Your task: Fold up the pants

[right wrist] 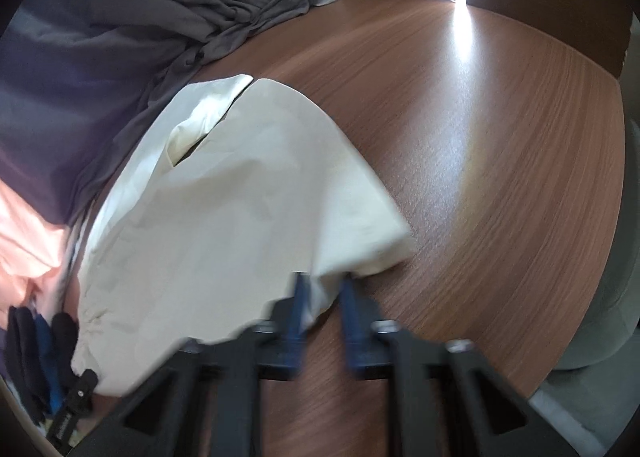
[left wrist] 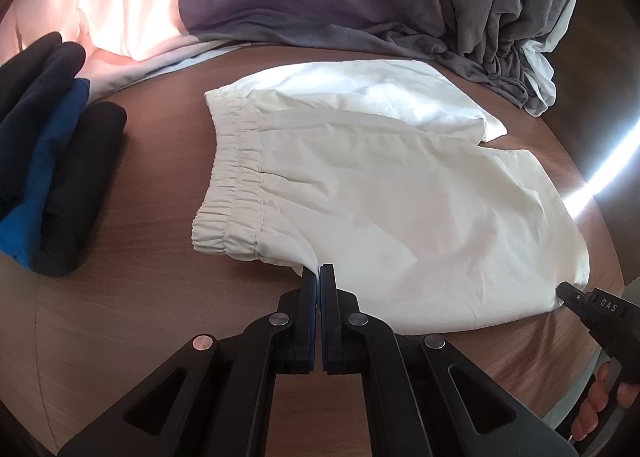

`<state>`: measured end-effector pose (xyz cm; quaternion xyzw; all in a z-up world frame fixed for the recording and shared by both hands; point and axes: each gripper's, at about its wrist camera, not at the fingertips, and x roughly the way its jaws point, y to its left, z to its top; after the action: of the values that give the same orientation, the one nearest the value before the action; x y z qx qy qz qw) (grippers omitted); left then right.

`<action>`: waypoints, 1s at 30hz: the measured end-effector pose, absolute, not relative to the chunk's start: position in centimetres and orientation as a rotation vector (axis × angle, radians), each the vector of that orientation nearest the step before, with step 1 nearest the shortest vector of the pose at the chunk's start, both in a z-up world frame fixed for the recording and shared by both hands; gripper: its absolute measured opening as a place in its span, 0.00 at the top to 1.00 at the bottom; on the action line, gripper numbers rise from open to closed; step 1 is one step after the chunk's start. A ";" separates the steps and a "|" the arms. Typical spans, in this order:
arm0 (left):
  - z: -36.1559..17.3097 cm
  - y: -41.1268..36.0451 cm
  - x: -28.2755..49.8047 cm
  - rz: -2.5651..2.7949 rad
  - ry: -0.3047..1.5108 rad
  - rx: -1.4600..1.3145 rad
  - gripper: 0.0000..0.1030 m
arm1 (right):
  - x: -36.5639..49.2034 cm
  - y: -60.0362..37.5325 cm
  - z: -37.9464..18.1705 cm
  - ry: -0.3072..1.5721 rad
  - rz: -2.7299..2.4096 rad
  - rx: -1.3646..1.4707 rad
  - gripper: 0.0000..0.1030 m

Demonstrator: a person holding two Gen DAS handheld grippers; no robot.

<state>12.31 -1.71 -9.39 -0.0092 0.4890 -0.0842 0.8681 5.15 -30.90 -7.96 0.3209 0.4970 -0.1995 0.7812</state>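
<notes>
The white pants [left wrist: 380,185] are found spread flat on the wooden worktop [left wrist: 152,177], waistband [left wrist: 236,185] beyond and to the left of the left gripper [left wrist: 319,277]. The left fingers are pressed together, and a pinch of the near side edge just below the waistband appears to be held at their tips. In the right wrist view the right gripper [right wrist: 322,289] is blurred; its fingers are seen apart, with the near leg's hem corner lying between them, not visibly clamped. Folded dark and blue clothes [left wrist: 52,177] lie well left of the left fingers. The step in hand is judged to be gripping the near edge for a lengthwise fold. Next, a firm right pinch is required, then both corners lifted together over the far leg.
</notes>
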 end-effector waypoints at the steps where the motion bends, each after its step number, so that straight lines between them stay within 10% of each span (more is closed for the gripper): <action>1: -9.4 -1.7 12.3 -0.180 1.025 -0.026 0.96 | 5.2 -30.8 -7.8 1.075 -0.429 0.675 0.94; 30: 0.1 1.3 13.2 -0.163 0.801 -0.147 0.97 | 10.6 -28.1 9.5 0.615 -0.202 0.457 0.98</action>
<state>13.18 1.28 0.15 -0.0716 0.3889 -0.0792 0.9151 10.65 -28.11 9.46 0.2227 0.2995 -0.0983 0.9225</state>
